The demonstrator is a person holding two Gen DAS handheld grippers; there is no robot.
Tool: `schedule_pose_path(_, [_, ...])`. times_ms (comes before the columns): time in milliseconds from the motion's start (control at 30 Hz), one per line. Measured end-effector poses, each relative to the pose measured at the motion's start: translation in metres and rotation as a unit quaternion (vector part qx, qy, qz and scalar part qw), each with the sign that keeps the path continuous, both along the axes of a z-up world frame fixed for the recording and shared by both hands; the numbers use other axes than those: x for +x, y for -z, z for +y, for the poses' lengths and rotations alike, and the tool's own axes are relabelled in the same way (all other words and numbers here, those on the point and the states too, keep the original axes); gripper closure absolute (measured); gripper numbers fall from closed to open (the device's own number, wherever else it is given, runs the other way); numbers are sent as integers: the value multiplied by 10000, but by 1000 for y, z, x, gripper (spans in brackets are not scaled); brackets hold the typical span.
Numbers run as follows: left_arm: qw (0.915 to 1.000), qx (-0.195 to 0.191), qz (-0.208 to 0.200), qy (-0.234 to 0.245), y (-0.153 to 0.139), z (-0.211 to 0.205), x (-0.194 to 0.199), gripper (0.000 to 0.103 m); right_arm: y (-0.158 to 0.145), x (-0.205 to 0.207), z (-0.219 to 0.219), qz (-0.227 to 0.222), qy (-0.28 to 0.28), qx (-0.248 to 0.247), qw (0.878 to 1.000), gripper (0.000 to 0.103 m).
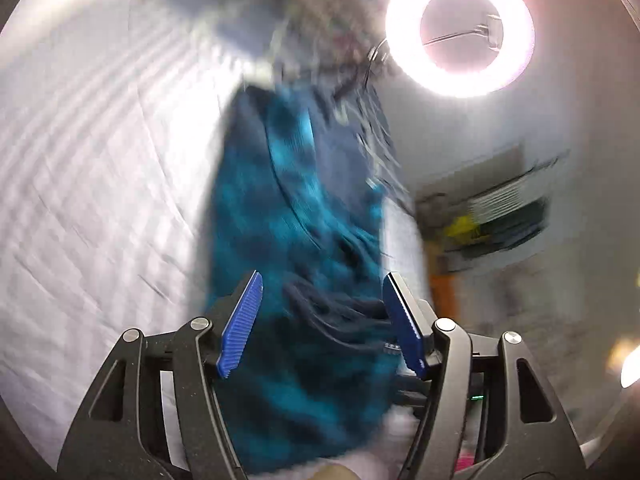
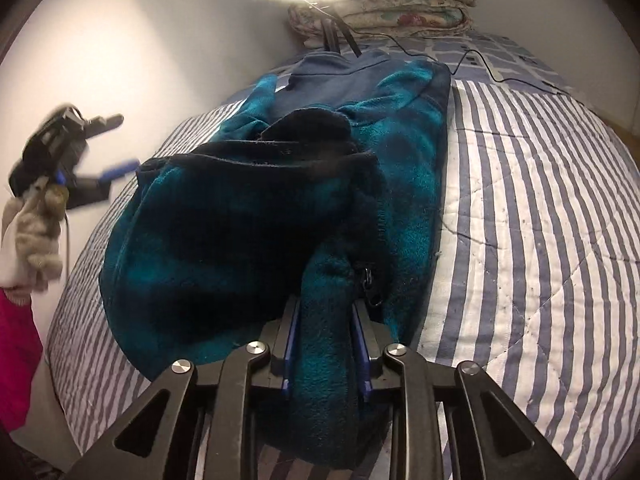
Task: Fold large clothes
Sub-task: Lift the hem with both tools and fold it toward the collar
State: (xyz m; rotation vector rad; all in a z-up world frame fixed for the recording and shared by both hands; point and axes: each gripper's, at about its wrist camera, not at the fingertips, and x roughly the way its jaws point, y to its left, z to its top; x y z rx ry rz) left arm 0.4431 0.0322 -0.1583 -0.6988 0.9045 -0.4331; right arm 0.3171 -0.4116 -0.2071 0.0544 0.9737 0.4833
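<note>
A teal and black fleece jacket (image 2: 248,216) with a navy lining lies bunched lengthwise on the striped quilt (image 2: 540,208). My right gripper (image 2: 325,312) is shut on a thick fold of the jacket's near edge, beside a zipper pull (image 2: 370,280). My left gripper (image 1: 322,300) is open with blue pads (image 1: 244,320) apart; the blurred jacket (image 1: 296,200) lies beyond and below it, not clamped. In the right wrist view the left gripper (image 2: 114,148) hovers open at the far left, off the jacket, held by a gloved hand (image 2: 38,232).
A folded floral blanket (image 2: 400,4) sits at the bed's far end. A bright ring light (image 1: 460,26) on a stand and a black cable (image 2: 472,58) cross the bed's far part. A white wall (image 2: 140,40) runs along the bed's left side. Cluttered shelves (image 1: 492,216) stand off the bed.
</note>
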Motion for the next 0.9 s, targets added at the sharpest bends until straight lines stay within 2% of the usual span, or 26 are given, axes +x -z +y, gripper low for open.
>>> schedule_pose_path(67, [9990,337,-100,259,1,-1,-6,39,-1,2,-1,-25,-13,148,9999,79])
schedule_pose_path(167, [9962,624,-171,575,15,-7,-16,39,-8,5,-15,-53,16,571,9984,64])
schedule_pose_path(267, [9936,690,-126,882,37,-19,-24,39,-16,15,-22,-191,195,773,9966,54])
schedule_pose_path(333, [9931,681,-105,947,48,-25,-25,39,-21,22,-25,-243,252,924,9951,52])
schedule_pose_path(400, [9925,713,-68,995,53,-31,-26,43,-19,32,-22,-183,188,1036,9943,49])
schedule_pose_path(533, [9900,882,-56,1099,60,-47,-25,65,-9,49,1,-97,84,626,9980,49])
schedule_pose_path(567, [9892,965,-91,1095,59,-51,-26,74,-6,49,5,-40,67,604,9981,60])
schedule_pose_path(600, [9886,1001,-127,1116,57,-53,-27,80,-3,52,8,7,66,580,9983,78])
schedule_pose_path(633, [9888,1024,-177,1073,53,-55,-30,87,-1,50,12,9,102,493,9987,81])
schedule_pose_path(667, [9900,978,-249,988,48,-54,-35,87,-4,45,12,-94,145,461,9988,86])
schedule_pose_path(733, [9908,996,-329,850,41,-53,-39,87,-12,35,8,-218,155,535,9982,89])
schedule_pose_path(767, [9884,1265,-369,759,40,-54,-40,88,-17,30,3,-287,178,558,9979,90])
schedule_pose_path(800, [9817,1736,-391,678,44,-59,-36,88,-20,27,-2,-346,238,527,9977,91])
schedule_pose_path(833, [9776,1985,-295,631,52,-62,-31,86,-18,28,-6,-340,292,409,9982,91])
schedule_pose_path(867, [9775,2022,-100,591,65,-63,-25,77,-12,33,-7,-250,377,203,9988,92])
schedule_pose_path(900, [9795,1946,-42,513,70,-61,-24,73,-3,37,-5,-127,406,109,9990,92])
